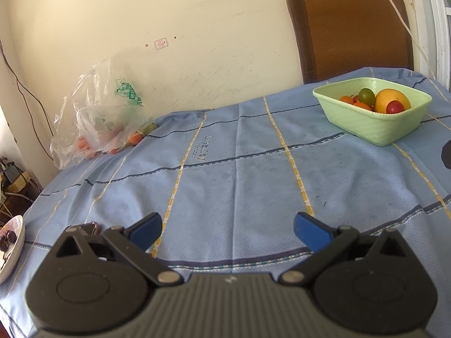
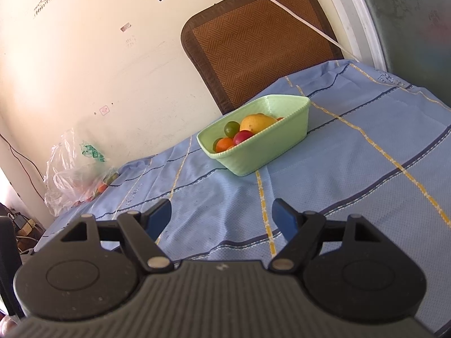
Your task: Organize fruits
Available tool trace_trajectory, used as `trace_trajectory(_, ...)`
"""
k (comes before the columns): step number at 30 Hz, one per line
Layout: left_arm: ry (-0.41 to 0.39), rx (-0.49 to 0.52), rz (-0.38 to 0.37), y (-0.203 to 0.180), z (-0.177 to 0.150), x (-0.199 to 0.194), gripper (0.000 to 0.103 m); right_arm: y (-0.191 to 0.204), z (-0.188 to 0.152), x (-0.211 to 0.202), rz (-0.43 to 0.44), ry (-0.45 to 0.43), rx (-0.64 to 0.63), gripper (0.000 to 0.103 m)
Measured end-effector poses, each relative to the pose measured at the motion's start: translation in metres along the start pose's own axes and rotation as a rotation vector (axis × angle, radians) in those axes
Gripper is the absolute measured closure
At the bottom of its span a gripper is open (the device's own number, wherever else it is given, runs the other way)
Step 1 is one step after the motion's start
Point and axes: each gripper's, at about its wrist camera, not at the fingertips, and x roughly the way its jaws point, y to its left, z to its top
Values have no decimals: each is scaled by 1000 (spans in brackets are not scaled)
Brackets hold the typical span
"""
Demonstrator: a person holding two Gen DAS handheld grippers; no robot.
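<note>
Left gripper (image 1: 227,229) with blue-padded fingers is hovering low over the light blue checked tablecloth (image 1: 239,174), jaws spread wide, nothing between them. Right gripper (image 2: 221,219) is doing the same, jaws apart and gripping nothing, bare cloth showing in the gap.

Pale green ribbed plastic basket (image 1: 375,129) is sitting on the cloth far ahead and to the right of the left gripper, well apart from it. From the right gripper the same basket (image 2: 262,152) is lying ahead, slightly right of centre, also well apart. Inside it a big yellow-orange mango (image 1: 390,98) is resting toward the right side, a round green fruit (image 1: 366,95) just left of it, a small red fruit (image 1: 395,107) touching the mango's front, and small orange fruits (image 1: 358,104) bunched at the left.

Crumpled clear plastic bag with green print (image 1: 98,118) is slumping against the cream wall (image 1: 197,28) far ahead-left of the left gripper, at the cloth's far edge, with more orange and green fruits showing through it; exact count is hard to tell. An orange fruit (image 1: 134,138) is poking out at the bag's right edge.

White plate (image 1: 15,249) with dark red fruits (image 1: 8,239) is peeking in at the far left, just beside the left gripper's body. Brown woven chair back (image 2: 259,42) is standing behind the basket.
</note>
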Motion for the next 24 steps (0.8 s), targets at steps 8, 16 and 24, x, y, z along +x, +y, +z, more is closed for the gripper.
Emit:
trace_trajectory(8, -11, 22, 0, -3, -1, -2, 0, 0, 0, 0, 0, 1, 2, 23)
trace_trajectory(16, -15, 37, -16, -6, -2, -5, 0, 0, -1, 0, 0, -1, 2, 23)
trace_trajectory(24, -13, 48, -24, -8, -2, -5, 0, 0, -1, 0, 1, -1, 1, 23)
